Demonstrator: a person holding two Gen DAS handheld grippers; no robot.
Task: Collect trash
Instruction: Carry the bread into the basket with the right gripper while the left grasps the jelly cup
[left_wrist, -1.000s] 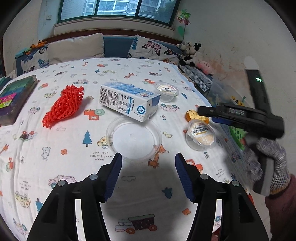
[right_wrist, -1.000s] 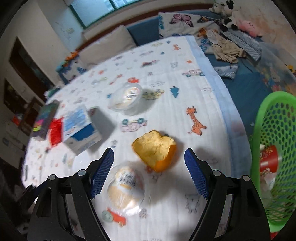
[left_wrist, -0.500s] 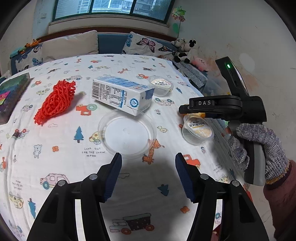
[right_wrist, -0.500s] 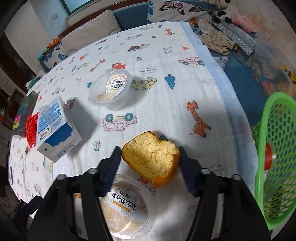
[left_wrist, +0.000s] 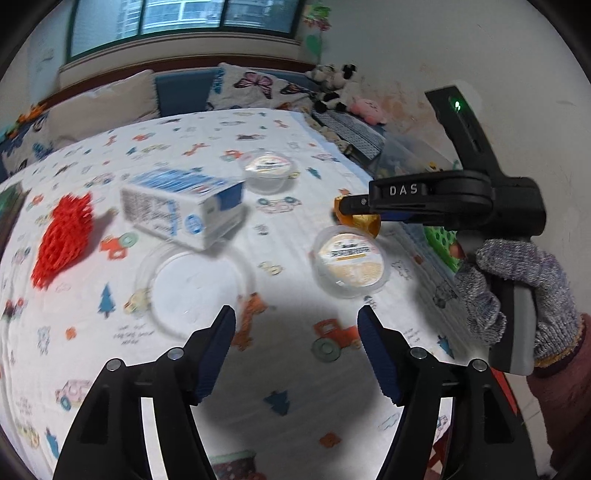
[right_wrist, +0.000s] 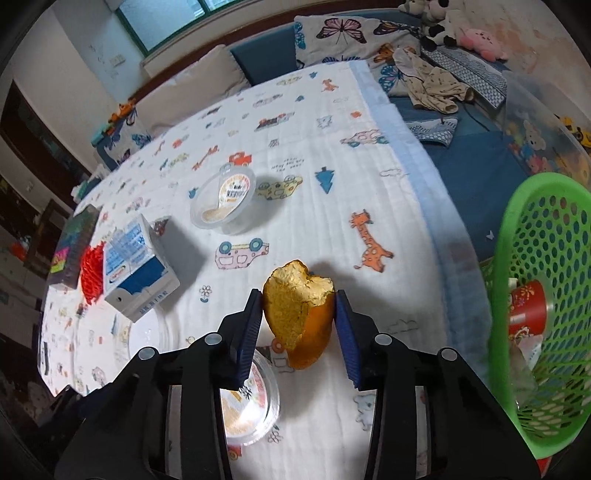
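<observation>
My right gripper (right_wrist: 298, 325) is shut on an orange peel (right_wrist: 301, 319) and holds it just above the patterned tablecloth; the peel (left_wrist: 364, 221) also shows in the left wrist view under the right gripper (left_wrist: 347, 208). My left gripper (left_wrist: 295, 343) is open and empty above the cloth. Near it lie a clear plastic lid (left_wrist: 192, 284), a pudding cup (left_wrist: 351, 258), a blue and white milk carton (left_wrist: 181, 205), a second cup (left_wrist: 271, 170) and a red foam net (left_wrist: 61, 232). The green basket (right_wrist: 546, 302) stands to the right.
The basket holds a red cup (right_wrist: 526, 308). A dark box (right_wrist: 74, 243) lies at the table's left side. The table edge (right_wrist: 436, 221) runs along the right, with a blue sofa, clothes and plush toys (right_wrist: 443, 22) beyond it.
My right gripper has closed on the orange peel, which was lying free between the open fingers before. My left gripper has shifted rightward, toward the near pudding cup.
</observation>
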